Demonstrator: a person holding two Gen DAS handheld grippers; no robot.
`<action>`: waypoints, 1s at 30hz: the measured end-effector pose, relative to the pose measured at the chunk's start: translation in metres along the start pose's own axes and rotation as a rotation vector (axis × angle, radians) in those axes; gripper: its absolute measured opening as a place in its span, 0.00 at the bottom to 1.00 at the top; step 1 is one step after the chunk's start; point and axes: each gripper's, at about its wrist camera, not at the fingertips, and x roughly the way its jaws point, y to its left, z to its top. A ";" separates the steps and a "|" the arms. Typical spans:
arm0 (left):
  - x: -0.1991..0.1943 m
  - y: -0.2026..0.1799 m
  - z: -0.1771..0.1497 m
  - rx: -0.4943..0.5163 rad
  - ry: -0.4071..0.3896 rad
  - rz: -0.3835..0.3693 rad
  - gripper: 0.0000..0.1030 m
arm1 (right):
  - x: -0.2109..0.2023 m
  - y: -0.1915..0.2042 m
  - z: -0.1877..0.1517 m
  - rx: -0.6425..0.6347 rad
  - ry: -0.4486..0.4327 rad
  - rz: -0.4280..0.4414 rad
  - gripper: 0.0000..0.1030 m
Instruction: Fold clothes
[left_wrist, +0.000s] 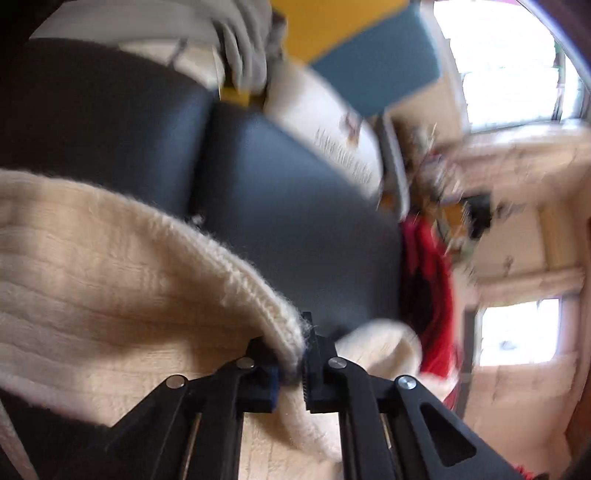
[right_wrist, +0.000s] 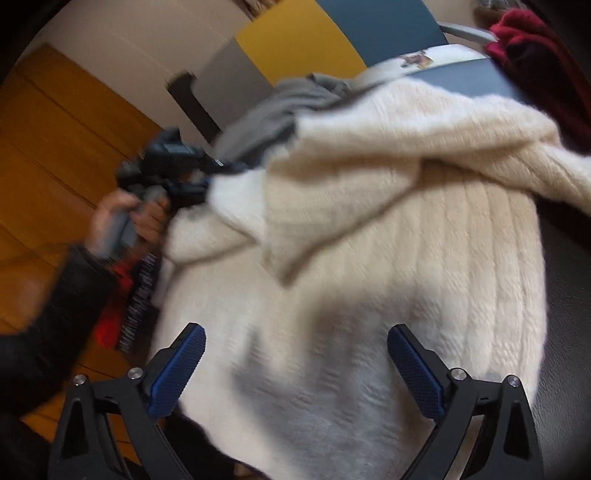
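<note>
A cream ribbed knit sweater lies spread on a black padded surface. In the left wrist view my left gripper is shut on the sweater's thick ribbed edge, which curves away to the left. The right wrist view shows that same left gripper at the sweater's far left corner, held by a hand in a dark sleeve. My right gripper hovers open over the near part of the sweater, its blue pads wide apart with nothing pinched between them.
A grey garment lies bunched behind the sweater. Red clothing sits at the far right and more red fabric hangs beside the black surface. Yellow and blue panels stand behind. Wooden floor lies left.
</note>
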 end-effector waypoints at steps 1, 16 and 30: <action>-0.010 0.005 0.004 -0.023 -0.054 -0.016 0.06 | 0.000 -0.001 0.005 0.002 -0.009 0.004 0.98; -0.106 0.067 0.031 -0.133 -0.353 -0.004 0.19 | 0.074 -0.011 0.088 -0.021 0.045 -0.039 0.98; -0.056 0.049 -0.102 0.216 -0.263 0.273 0.18 | 0.077 -0.022 0.085 0.063 -0.014 0.002 1.00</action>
